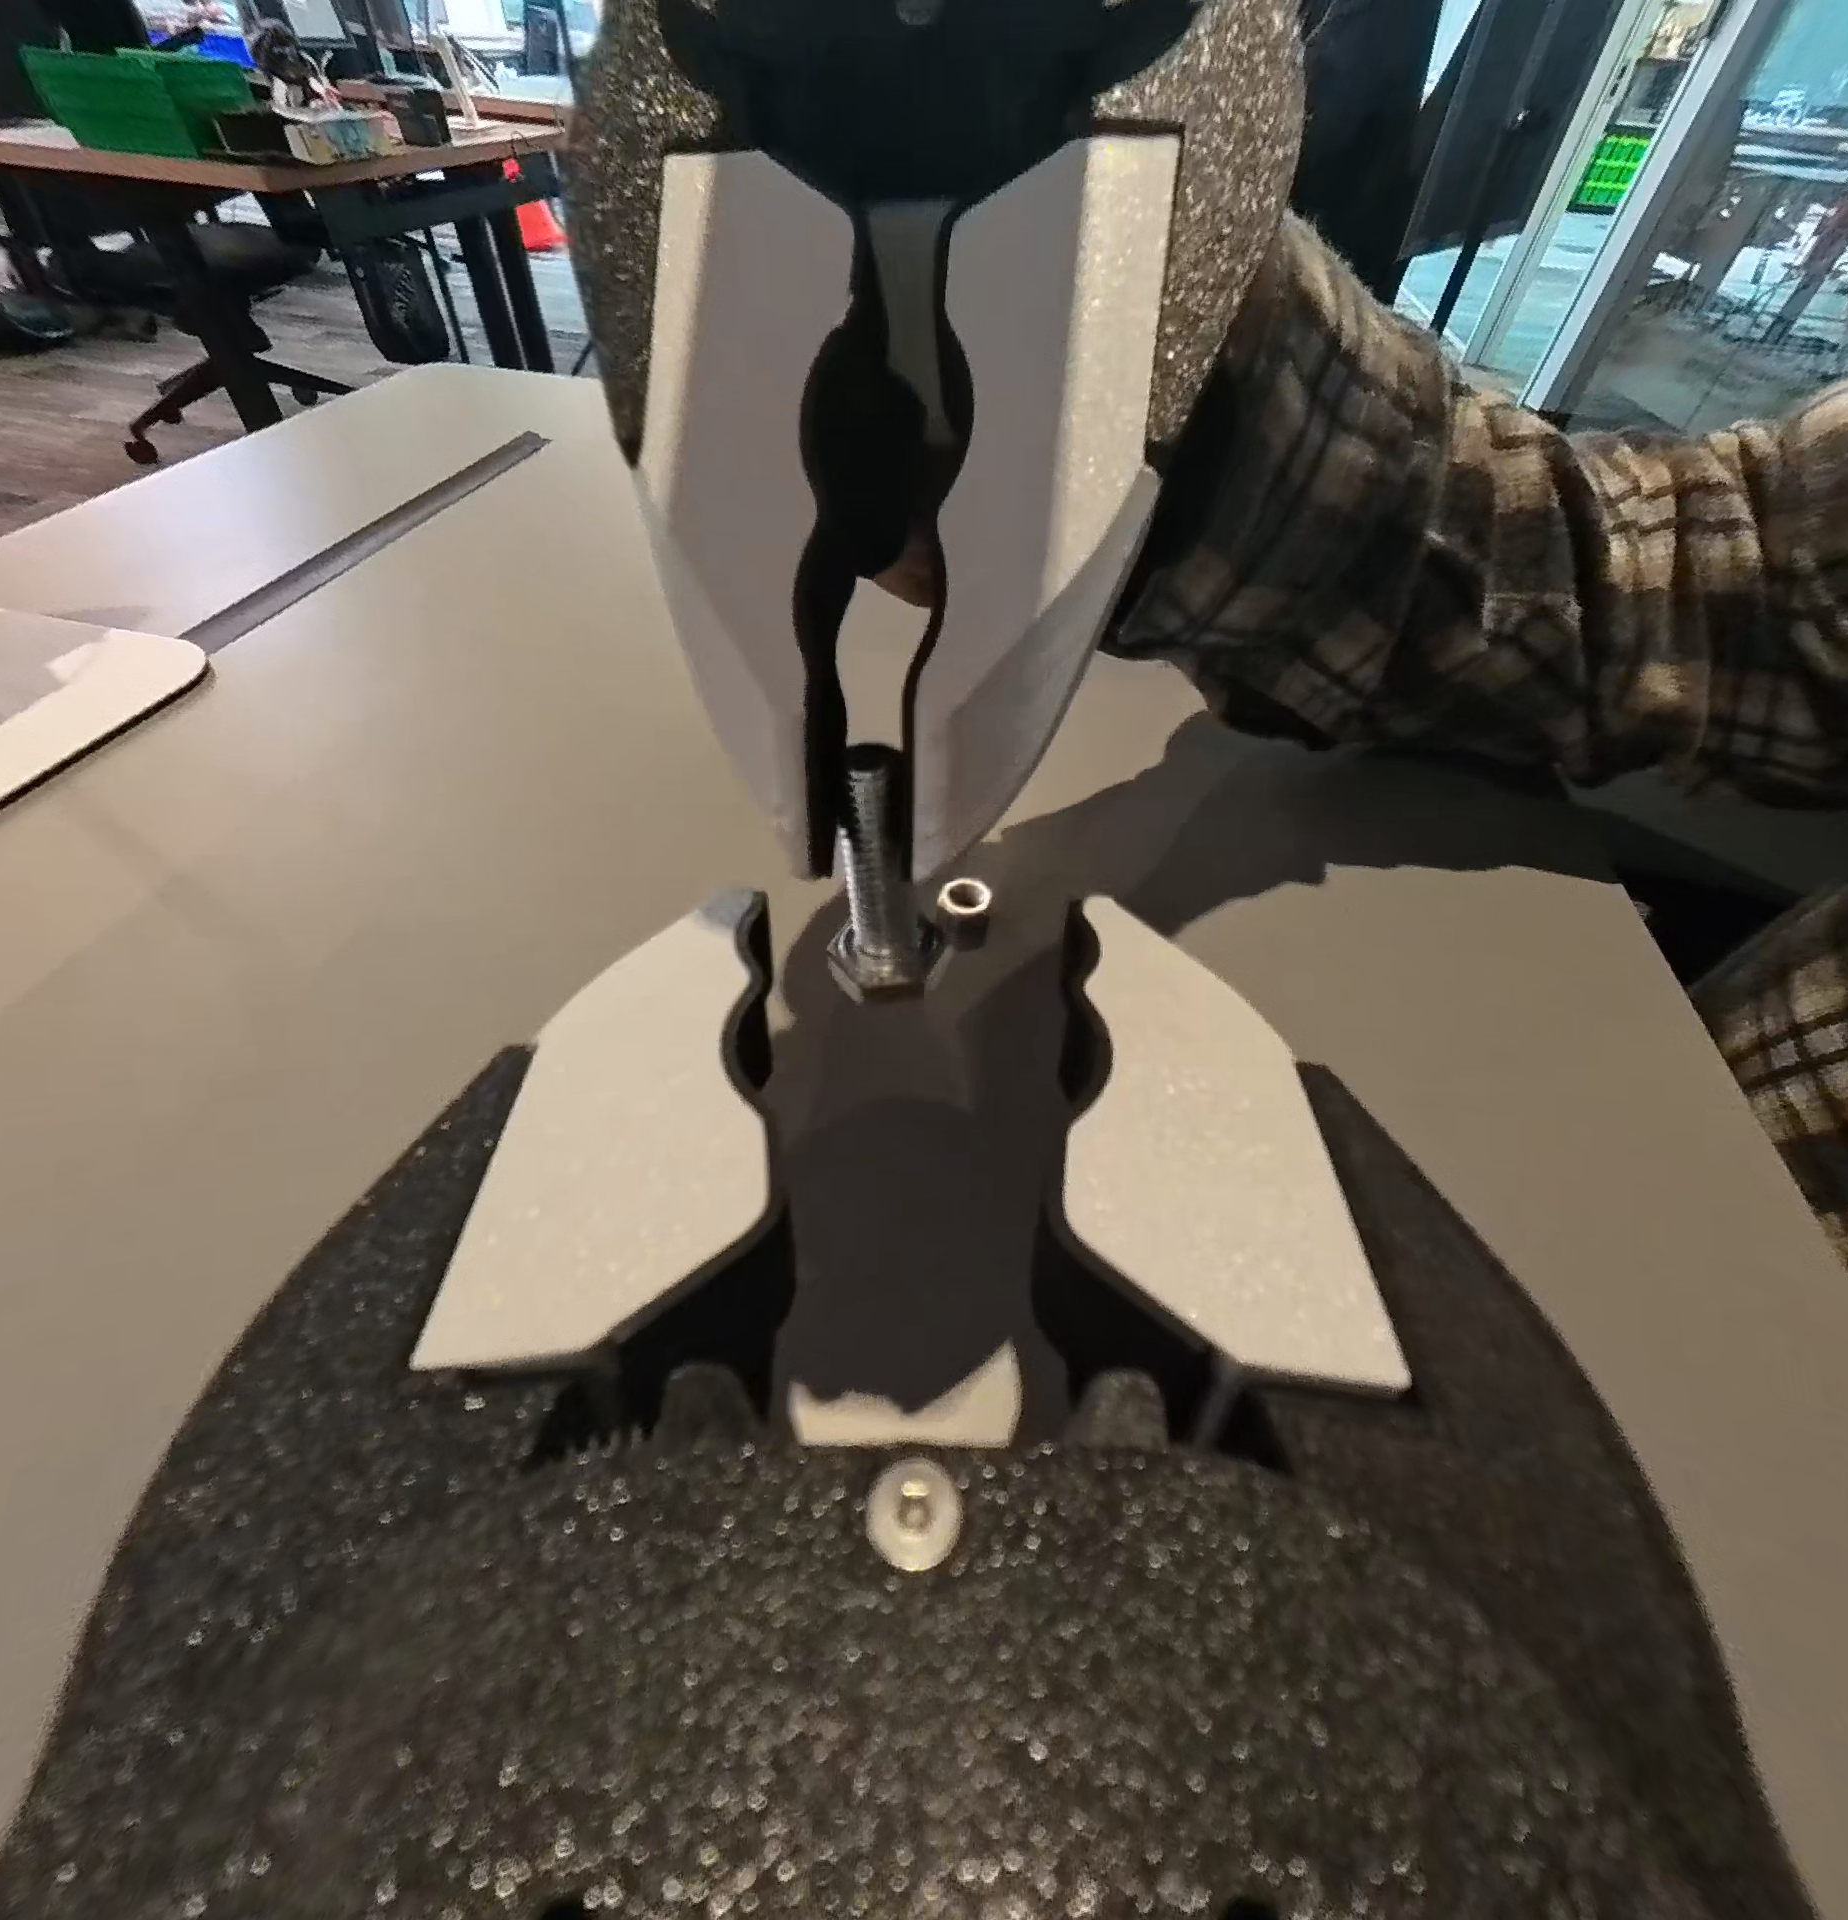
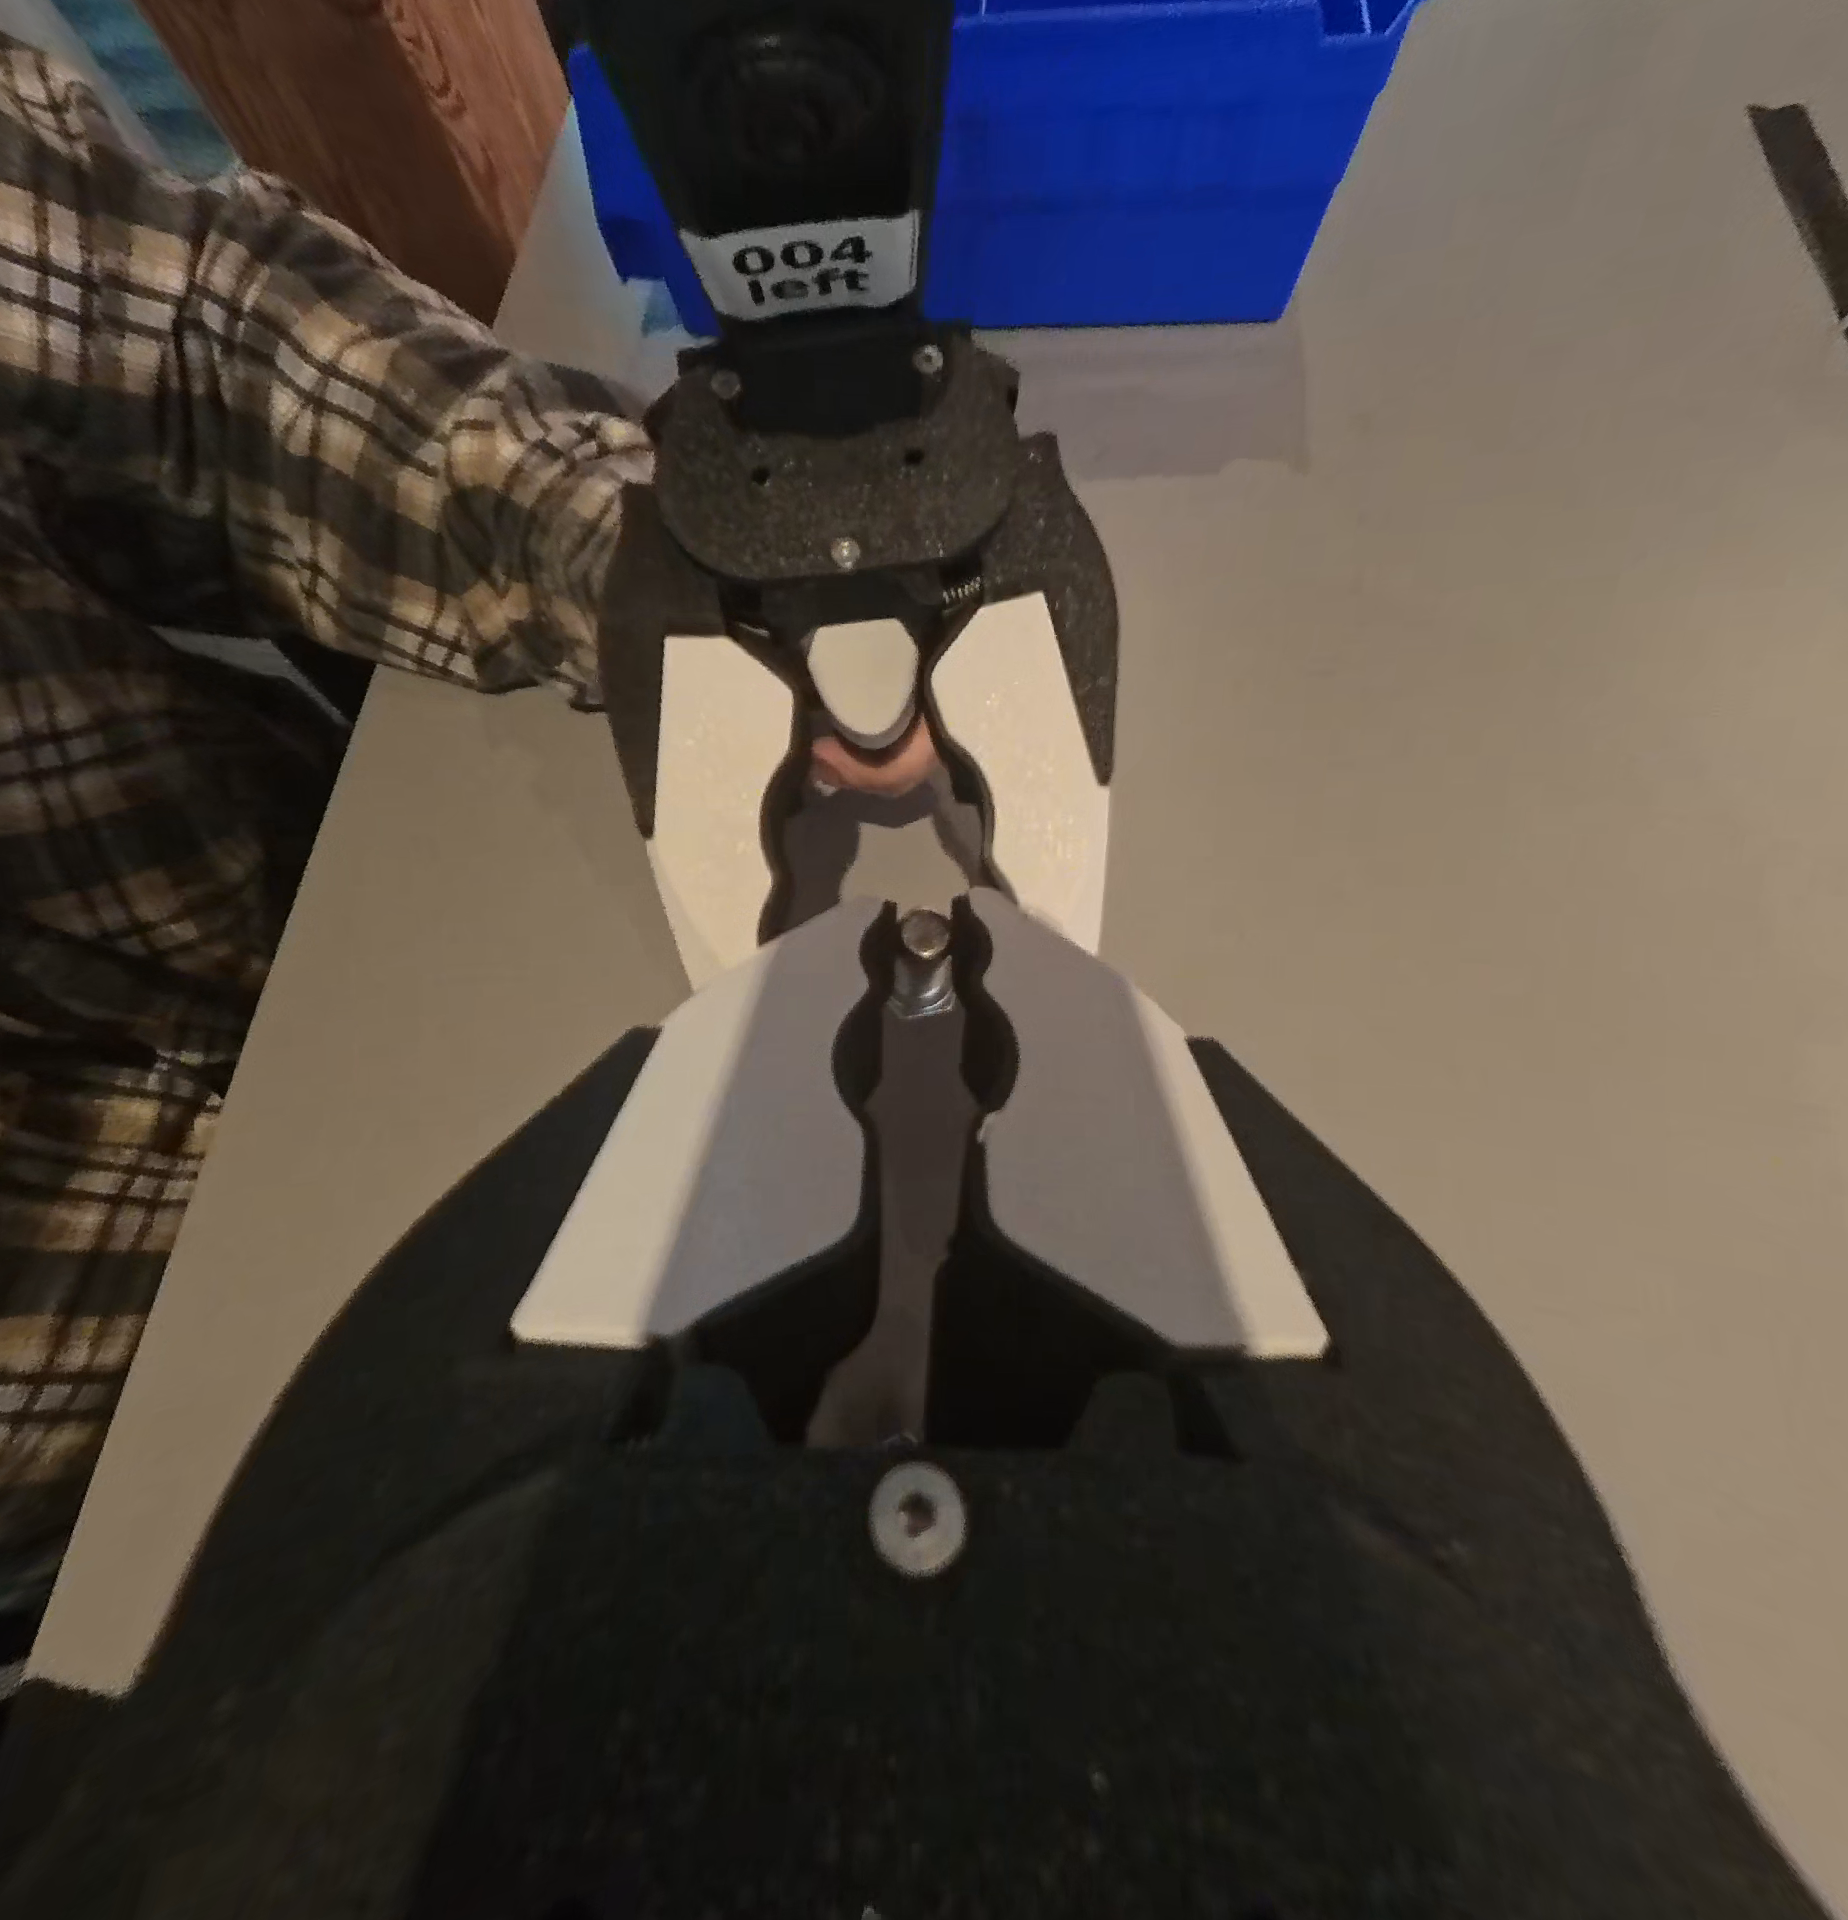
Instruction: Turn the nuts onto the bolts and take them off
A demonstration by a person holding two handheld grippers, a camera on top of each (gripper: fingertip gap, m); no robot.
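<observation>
A silver bolt stands upright on its hex head on the grey table. My right gripper comes down from above and is shut on the threaded shaft near its top. In the right wrist view the bolt's end sits in the notch between that gripper's tips. A small silver nut lies on the table just right of the bolt head. My left gripper is open and empty, low, with its fingers on either side in front of the bolt. It also shows in the right wrist view.
A blue bin stands on the table behind the left gripper. A white board lies at the left edge. A slot runs across the table. A plaid sleeve reaches in from the right, near the table's edge. Less than 4 cm separates the two grippers' tips.
</observation>
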